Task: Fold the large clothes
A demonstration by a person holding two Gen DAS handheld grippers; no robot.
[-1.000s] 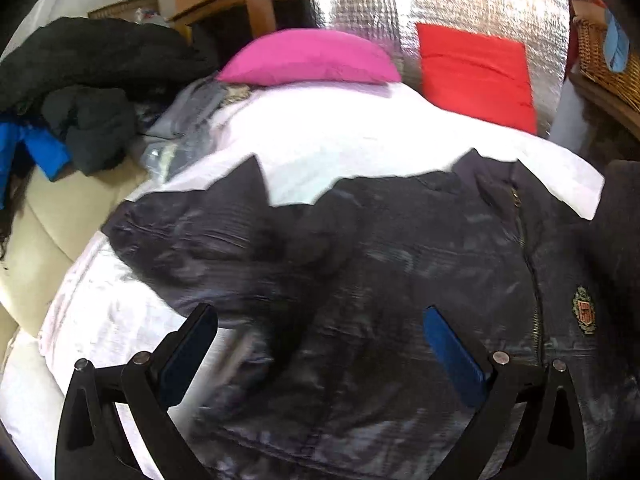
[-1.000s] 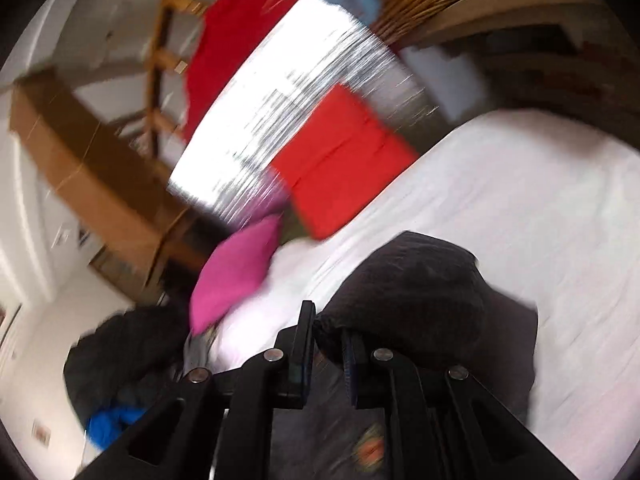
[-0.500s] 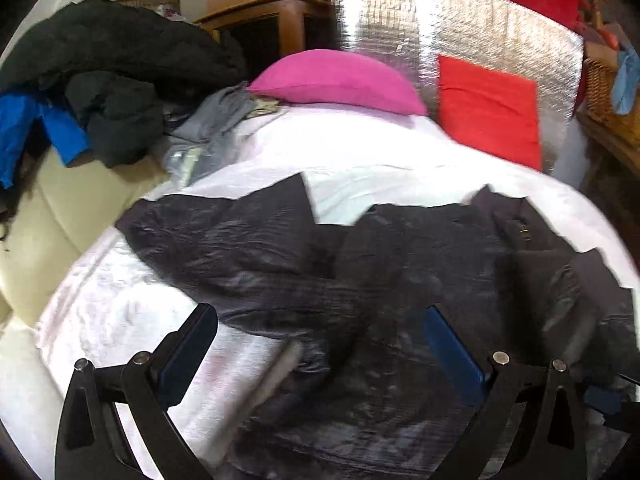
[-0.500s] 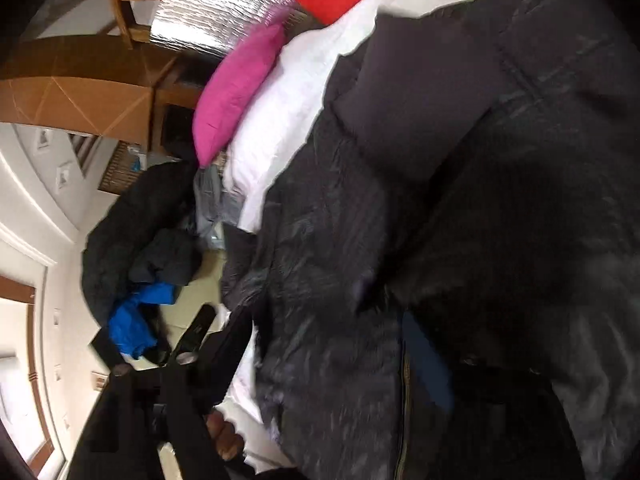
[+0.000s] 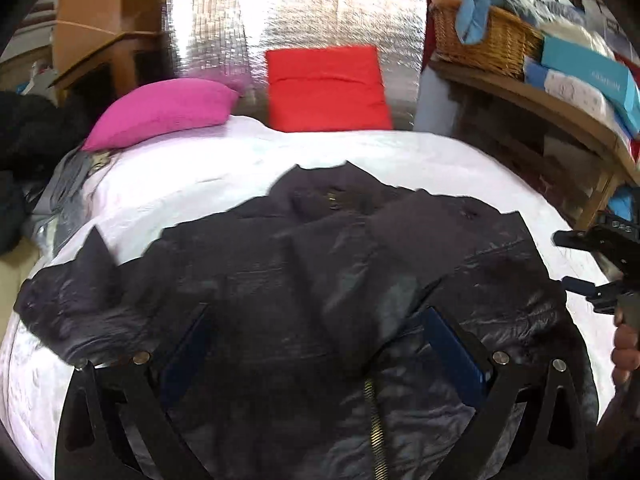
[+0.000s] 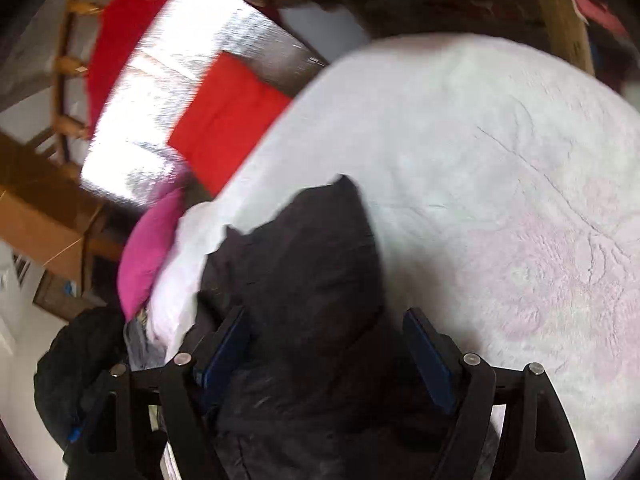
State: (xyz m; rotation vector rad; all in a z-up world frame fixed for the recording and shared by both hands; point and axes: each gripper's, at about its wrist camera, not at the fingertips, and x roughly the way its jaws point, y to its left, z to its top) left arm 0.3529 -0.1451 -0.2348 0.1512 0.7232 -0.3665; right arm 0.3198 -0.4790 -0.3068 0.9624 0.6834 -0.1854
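One white bed cover (image 5: 400,152) fills most of both views. Across its near half lies the dark jacket (image 5: 304,280), spread flat, zipper toward the near edge. Both grippers hang above it with jaws apart and empty: the left gripper (image 5: 320,356) mid-jacket, the right gripper (image 6: 328,344) over its right sleeve.

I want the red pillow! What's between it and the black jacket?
Only bare white bedcover lies between the red pillow and black jacket, seen in the left wrist view.

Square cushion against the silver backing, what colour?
Red. The square cushion shows best in the left wrist view, upright beside the pink pillow.
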